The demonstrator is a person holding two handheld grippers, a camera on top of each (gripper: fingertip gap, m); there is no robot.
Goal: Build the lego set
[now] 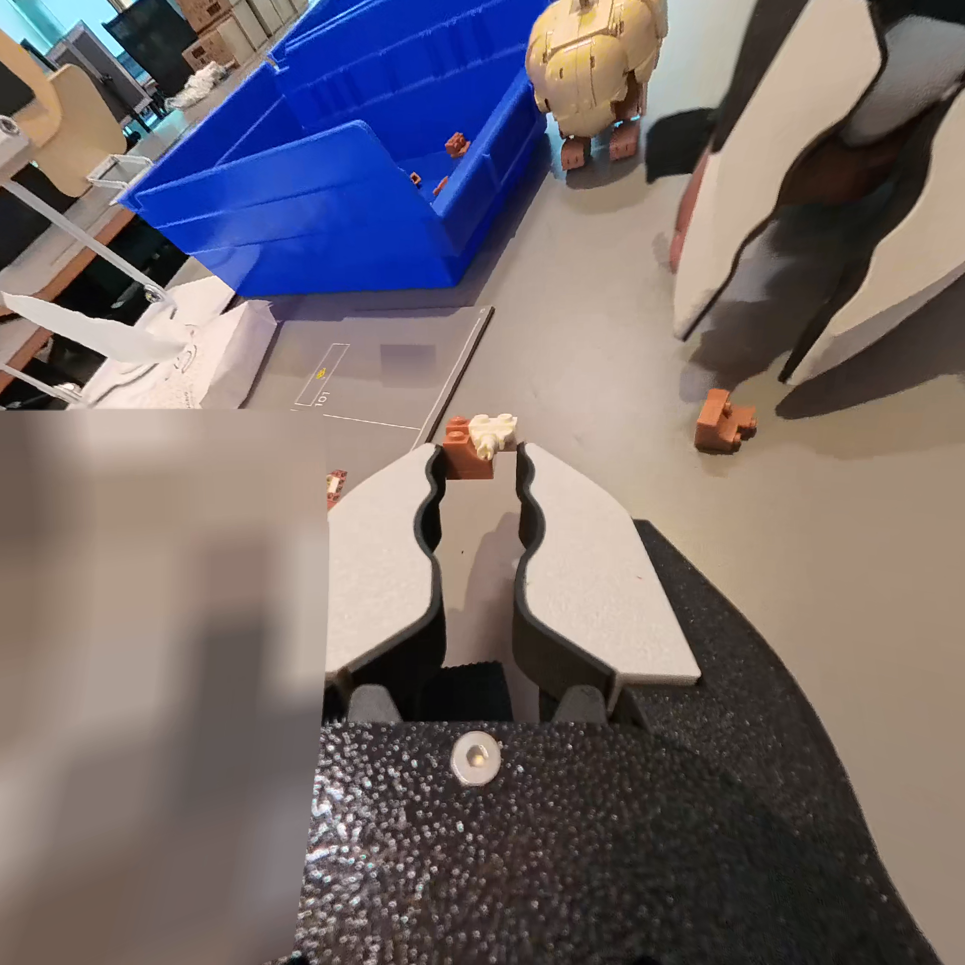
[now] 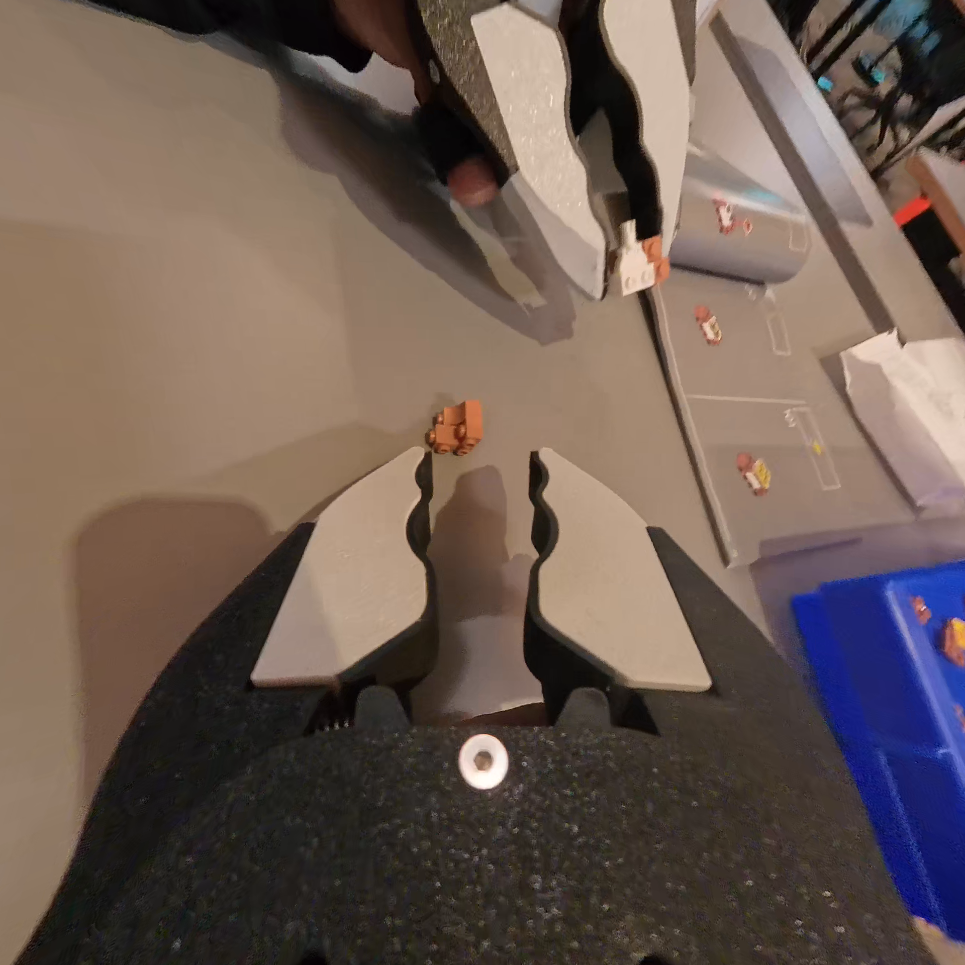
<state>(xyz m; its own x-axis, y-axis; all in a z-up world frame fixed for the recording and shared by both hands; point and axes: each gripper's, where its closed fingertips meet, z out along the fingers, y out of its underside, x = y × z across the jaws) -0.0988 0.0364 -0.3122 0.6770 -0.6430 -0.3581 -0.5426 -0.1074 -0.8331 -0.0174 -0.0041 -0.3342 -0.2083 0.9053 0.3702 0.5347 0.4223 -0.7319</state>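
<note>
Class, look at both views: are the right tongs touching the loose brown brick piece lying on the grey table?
Apart. The right wrist view shows the right tongs open, the brown brick piece lying just beyond their fingertips.

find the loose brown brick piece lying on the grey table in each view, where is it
Left wrist view: the loose brown brick piece lies at right of centre on the table, beyond the left gripper.
Right wrist view: it lies near centre, just past the tips of the open right gripper.
Shared landmark: the brown and white brick assembly at the left gripper's tips.
</note>
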